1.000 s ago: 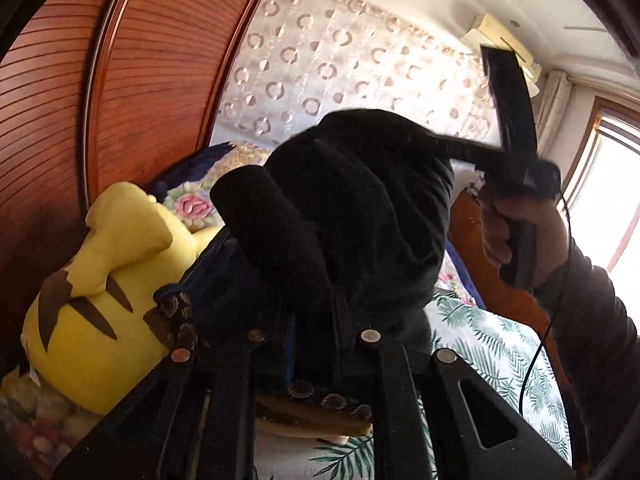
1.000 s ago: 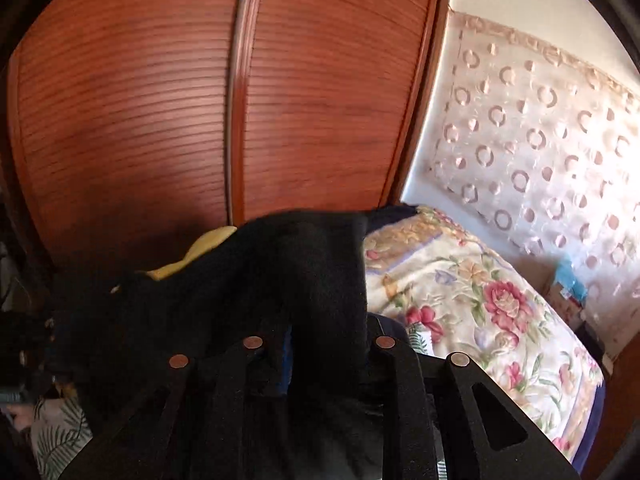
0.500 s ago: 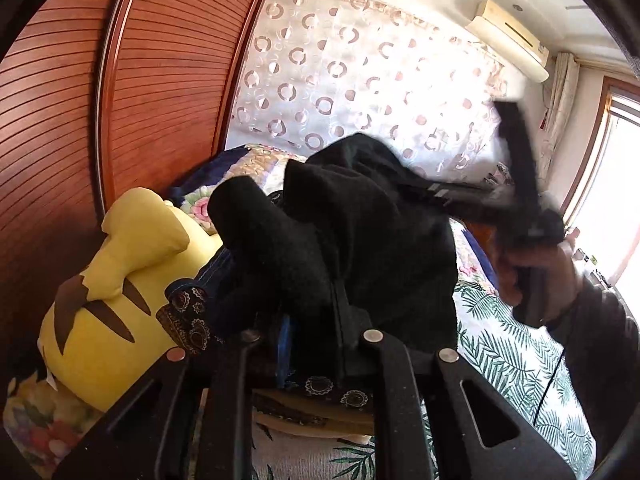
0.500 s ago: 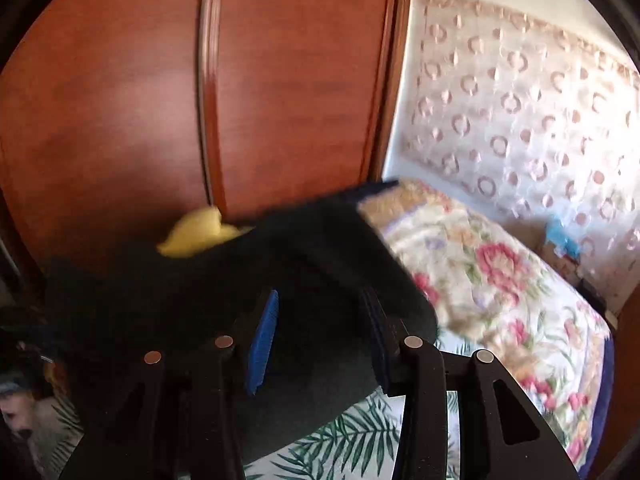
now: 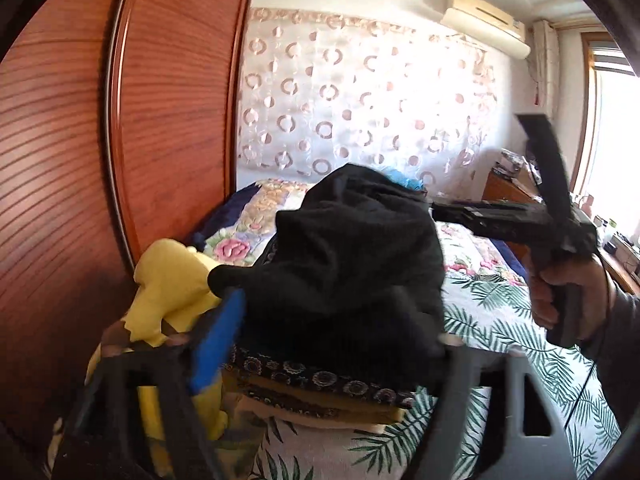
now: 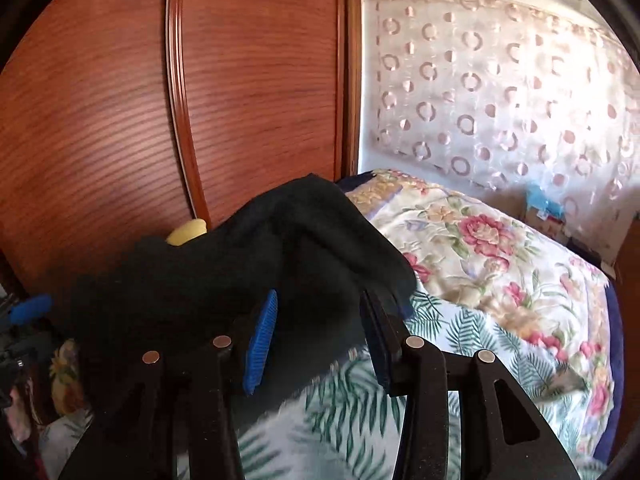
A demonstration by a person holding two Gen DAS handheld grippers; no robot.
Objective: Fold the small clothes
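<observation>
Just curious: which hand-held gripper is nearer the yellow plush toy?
Left. The left hand-held gripper sits right beside the plush toy; the right one is across the black garment.

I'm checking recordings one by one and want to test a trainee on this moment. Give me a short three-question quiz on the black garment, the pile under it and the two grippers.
1. True or false: the black garment lies on top of a pile of folded clothes.
2. The plush toy beside the pile is: A) red B) yellow C) white
3. Fill in: the bed sheet near the pile is printed with green ____.

Key
1. True. The left gripper is opening, its pads clear of the cloth; the right gripper is open too.
2. B
3. Leaves
</observation>
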